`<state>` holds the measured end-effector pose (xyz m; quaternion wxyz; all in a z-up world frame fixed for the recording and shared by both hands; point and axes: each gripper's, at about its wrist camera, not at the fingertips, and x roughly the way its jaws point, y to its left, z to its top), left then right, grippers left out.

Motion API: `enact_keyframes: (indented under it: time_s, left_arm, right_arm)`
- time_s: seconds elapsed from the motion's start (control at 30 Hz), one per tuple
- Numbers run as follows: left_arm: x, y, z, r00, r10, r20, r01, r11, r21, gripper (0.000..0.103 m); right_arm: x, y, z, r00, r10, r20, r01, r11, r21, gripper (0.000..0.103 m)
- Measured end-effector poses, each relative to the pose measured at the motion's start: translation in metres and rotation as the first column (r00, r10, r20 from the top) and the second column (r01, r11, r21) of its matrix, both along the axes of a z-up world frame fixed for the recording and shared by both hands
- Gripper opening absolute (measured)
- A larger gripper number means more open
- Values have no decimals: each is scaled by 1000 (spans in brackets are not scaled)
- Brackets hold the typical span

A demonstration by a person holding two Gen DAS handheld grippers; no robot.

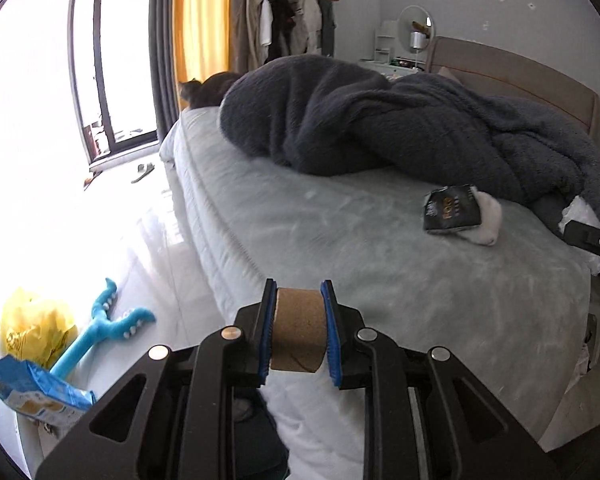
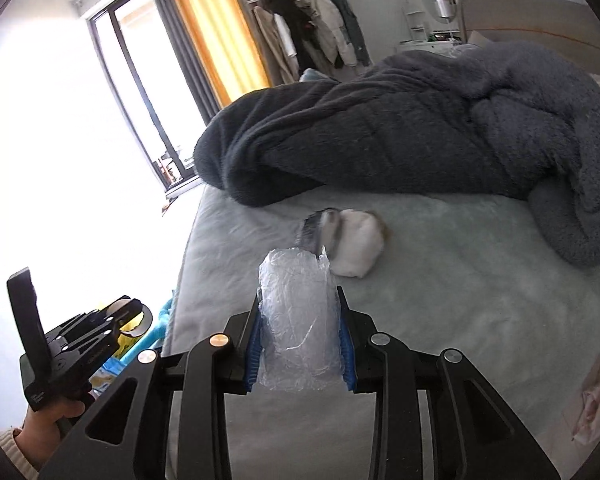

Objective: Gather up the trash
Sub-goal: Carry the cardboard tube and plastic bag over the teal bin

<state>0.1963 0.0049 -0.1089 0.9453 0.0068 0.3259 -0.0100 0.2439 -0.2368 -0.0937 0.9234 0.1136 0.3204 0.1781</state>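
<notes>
Only the left wrist view shows the floor by the bed: a yellow bag (image 1: 36,326) at far left, its contents hidden; a blue packet (image 1: 36,394) in front of it; a blue toy (image 1: 100,328) beside them. In that view the left hand-held gripper (image 1: 299,330) pinches a cardboard tube (image 1: 299,330) between its blue pads, above the bed (image 1: 340,248) edge; further right a dark wrapper (image 1: 452,210) lies on the sheet touching a white sock (image 1: 490,218), near the grey blanket (image 1: 380,120). Only the right wrist view shows the person's hand (image 2: 50,414) on the left gripper's handle at lower left; there the right hand-held gripper (image 2: 300,338) is clamped on crumpled clear plastic (image 2: 298,320) over the bed; wrapper (image 2: 314,230) and sock (image 2: 360,246) lie just beyond, blurred.
</notes>
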Motion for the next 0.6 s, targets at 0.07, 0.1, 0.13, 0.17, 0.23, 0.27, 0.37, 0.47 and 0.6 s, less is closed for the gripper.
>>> enact_keyframes:
  time_s: [0.07, 0.1, 0.13, 0.17, 0.23, 0.27, 0.37, 0.47, 0.6]
  left_arm:
    - [-2, 8, -3, 1000, 11, -13, -11, 1000, 3, 24]
    - [-3, 12, -4, 1000, 15, -17, -15, 1000, 0, 24]
    - [-4, 16, -5, 1000, 21, -21, -21, 1000, -4, 24]
    - [-5, 22, -7, 999, 32, -28, -32, 999, -8, 24]
    - [-4, 30, -10, 998, 47, -39, -48, 999, -7, 24]
    - [-6, 35, -11, 997, 57, -43, -57, 998, -1, 24]
    - [-7, 53, -17, 994, 88, -65, -89, 996, -2, 24]
    - [-9, 69, -26, 989, 113, -92, -113, 994, -3, 24]
    - [-9, 89, -36, 983, 120, -142, -124, 992, -21, 24]
  right_arm:
    - [-1, 11, 2, 1000, 16, 3, -16, 1000, -8, 32]
    - [0, 18, 2, 1000, 26, 4, -26, 1000, -16, 32]
    - [2, 23, 2, 999, 33, 5, -33, 999, -22, 32]
    - [2, 30, 3, 999, 42, 7, -42, 999, -29, 32]
    - [6, 45, 4, 998, 62, 10, -62, 997, -40, 32]
    - [6, 50, 4, 997, 71, 10, -70, 997, -41, 32]
    - [8, 69, 5, 995, 99, 11, -98, 994, -49, 32]
    - [10, 89, 6, 991, 130, 16, -129, 990, -58, 32]
    - [14, 113, 7, 986, 167, 18, -166, 984, -63, 32]
